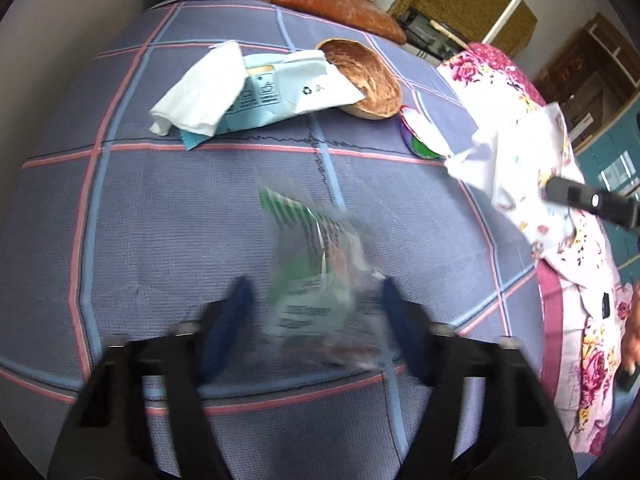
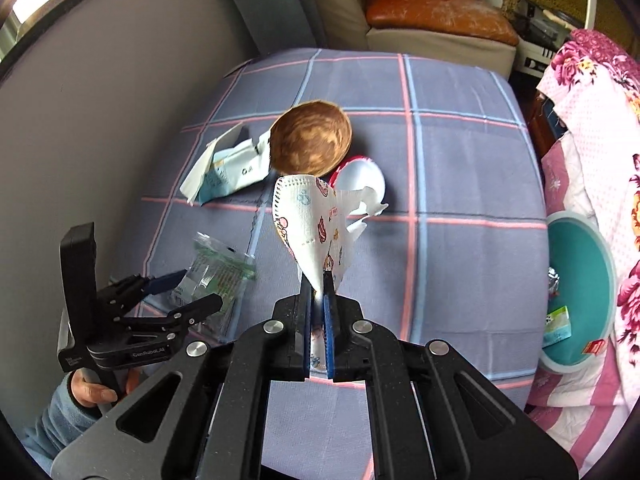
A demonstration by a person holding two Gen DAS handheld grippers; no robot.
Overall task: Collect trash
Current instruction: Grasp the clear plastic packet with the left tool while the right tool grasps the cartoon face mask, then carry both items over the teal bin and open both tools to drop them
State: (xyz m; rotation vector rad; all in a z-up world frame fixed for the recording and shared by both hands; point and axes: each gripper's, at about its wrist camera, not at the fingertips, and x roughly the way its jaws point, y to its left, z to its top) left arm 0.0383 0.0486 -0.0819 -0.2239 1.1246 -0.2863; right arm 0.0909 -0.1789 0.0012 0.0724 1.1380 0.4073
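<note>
The right gripper clamps a printed face mask; the left gripper stands apart around a blurred, seemingly clear plastic wrapper.

Bare checked blue-and-pink cloth lies open from 12 to 3 o'clock of the pinched printed paper face mask. At 11 o'clock the round brown wooden bowl, torn pale blue packet and white round lid crowd together. The teal plastic bin opens at 3 o'clock
</note>
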